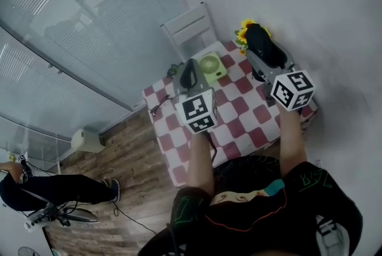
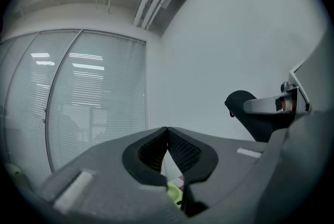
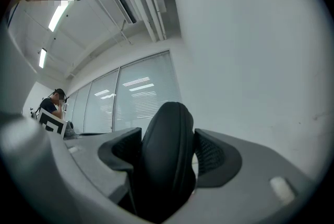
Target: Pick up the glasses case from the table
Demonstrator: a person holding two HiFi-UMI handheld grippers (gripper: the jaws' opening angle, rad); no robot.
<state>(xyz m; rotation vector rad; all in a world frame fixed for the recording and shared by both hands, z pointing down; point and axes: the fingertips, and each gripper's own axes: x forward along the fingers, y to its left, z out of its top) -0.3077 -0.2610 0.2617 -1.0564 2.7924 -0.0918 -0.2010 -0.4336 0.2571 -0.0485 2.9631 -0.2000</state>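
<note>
Just one glasses case (image 3: 166, 165), one left gripper (image 2: 167, 130), one right gripper (image 3: 167, 137).

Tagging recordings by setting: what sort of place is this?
Probably an office or lab room: blind-covered glass partitions, ceiling strip lights, and a small checked-cloth table beside a white chair.

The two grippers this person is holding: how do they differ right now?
The left gripper has its jaws shut together with nothing between them. The right gripper has its jaws standing wide, clamped on the black glasses case. In the head view, the left gripper shows next to the green fan, while the right gripper is near the yellow flowers. Both are above the checked table, and each carries a cube with square markers.
</note>
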